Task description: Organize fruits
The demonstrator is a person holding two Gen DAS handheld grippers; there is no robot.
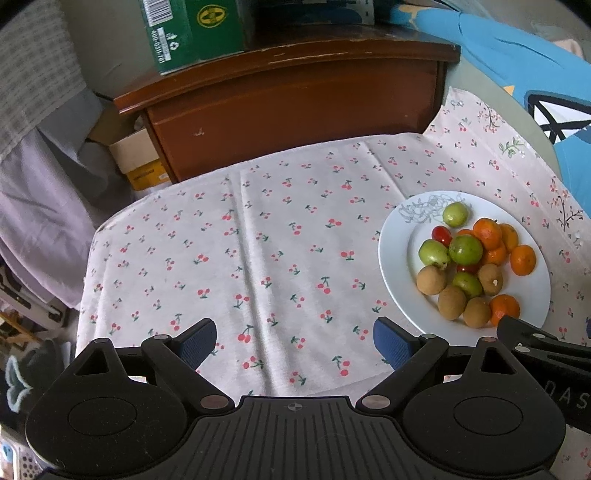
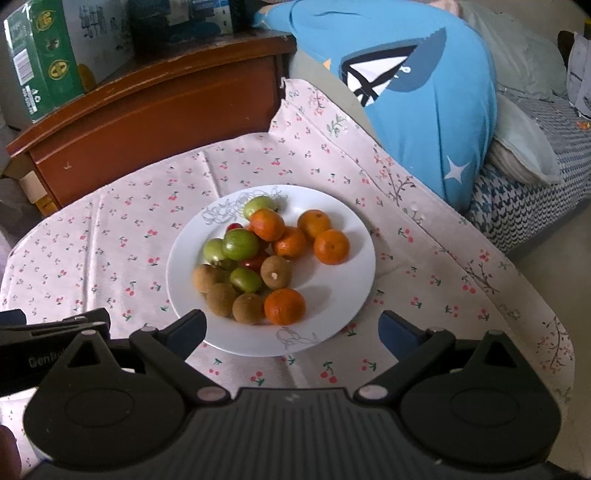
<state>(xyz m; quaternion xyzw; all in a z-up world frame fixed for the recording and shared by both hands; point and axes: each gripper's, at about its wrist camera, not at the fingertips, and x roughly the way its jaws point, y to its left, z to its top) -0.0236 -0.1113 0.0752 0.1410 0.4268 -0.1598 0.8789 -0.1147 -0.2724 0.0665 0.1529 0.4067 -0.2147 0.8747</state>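
A white plate (image 1: 399, 236) (image 2: 343, 218) lies on the cherry-print cloth and carries a mixed heap of fruit. Several orange mandarins (image 2: 331, 246) (image 1: 523, 260) lie on its right side. Green round fruits (image 2: 240, 243) (image 1: 465, 249) sit in the middle, brown kiwis (image 2: 276, 272) (image 1: 431, 280) toward the near edge, and small red tomatoes (image 1: 441, 235) (image 2: 255, 262) peek out between them. My left gripper (image 1: 295, 341) hovers open over bare cloth, left of the plate. My right gripper (image 2: 291, 330) is open above the plate's near rim, holding nothing.
The cherry-print cloth (image 1: 258, 240) covers a small rounded table. A brown wooden cabinet (image 1: 295, 107) with a green carton (image 1: 192, 33) stands behind it. A blue cushion (image 2: 424, 103) and a patterned sofa (image 2: 535, 184) lie to the right. Boxes and fabric crowd the left side.
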